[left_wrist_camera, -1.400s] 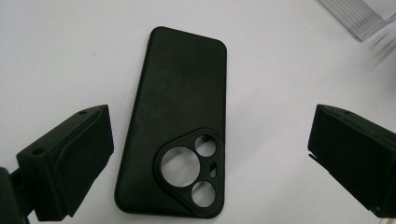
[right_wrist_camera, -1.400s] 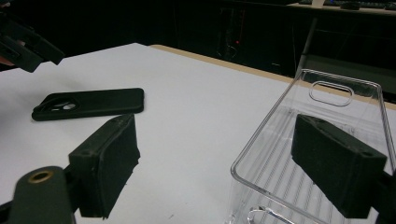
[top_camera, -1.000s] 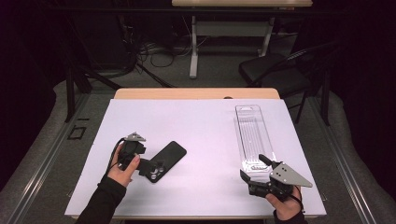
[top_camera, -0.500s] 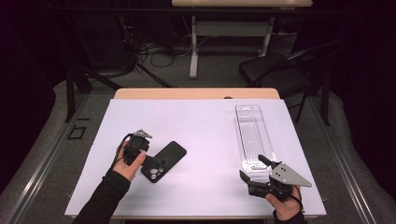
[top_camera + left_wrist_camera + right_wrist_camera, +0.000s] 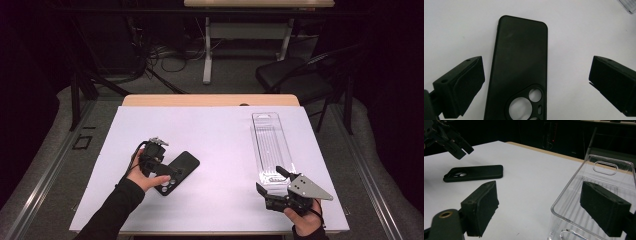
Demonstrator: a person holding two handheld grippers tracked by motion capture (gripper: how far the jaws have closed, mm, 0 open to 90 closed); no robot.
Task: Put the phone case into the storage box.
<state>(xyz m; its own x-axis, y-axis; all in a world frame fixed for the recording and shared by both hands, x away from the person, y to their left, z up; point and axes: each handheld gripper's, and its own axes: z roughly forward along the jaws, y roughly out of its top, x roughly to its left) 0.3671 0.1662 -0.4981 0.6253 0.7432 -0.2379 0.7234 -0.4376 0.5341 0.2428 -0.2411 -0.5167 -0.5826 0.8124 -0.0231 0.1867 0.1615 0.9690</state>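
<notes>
Both grippers' fingers open, empty — left gripper point(image 5: 161, 162) over phone case point(image 5: 178, 172); a shallow pinch could skid it toward 3 o'clock.

The phone case point(image 5: 179, 171) lies flat on the table point(image 5: 220, 135), toward eight o'clock from its middle. My left gripper point(image 5: 159, 162) sits above the case's near end. The clear box point(image 5: 270, 145) lies at three o'clock, lengthwise. My right gripper point(image 5: 272, 181) sits at its six o'clock end.
</notes>
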